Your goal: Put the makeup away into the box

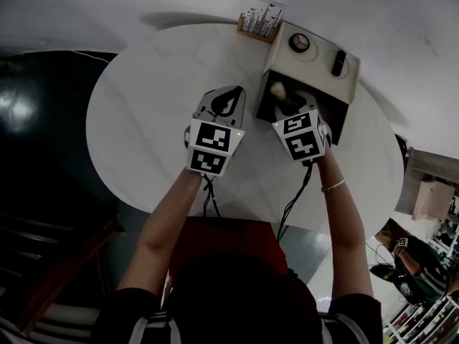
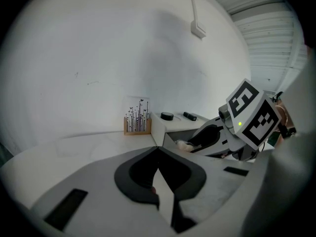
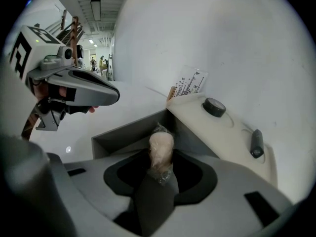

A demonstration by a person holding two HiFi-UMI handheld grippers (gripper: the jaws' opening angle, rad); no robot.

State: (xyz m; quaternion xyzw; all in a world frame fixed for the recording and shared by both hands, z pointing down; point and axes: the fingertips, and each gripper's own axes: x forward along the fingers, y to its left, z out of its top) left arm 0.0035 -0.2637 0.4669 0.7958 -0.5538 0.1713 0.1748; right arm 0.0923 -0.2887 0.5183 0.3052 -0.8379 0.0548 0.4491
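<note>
Hanging over the open compartment of the box, the right gripper has its jaws closed on the lower end of a pale makeup sponge in a clear wrapper. The sponge stands upright between the jaws, its rounded top just above the compartment's dark inside. Whether it touches the box wall cannot be told.

The left gripper is just beside the right one, above the bare middle of the round white table. Its jaws are pressed together with nothing between them.

The box sits at the table's far edge. On its flat top lie a round compact and a black tube, near each other but apart, the compact on the side towards the left gripper. A wooden holder with a printed card stands just beside the box's far left corner, also at the far edge of the table.
</note>
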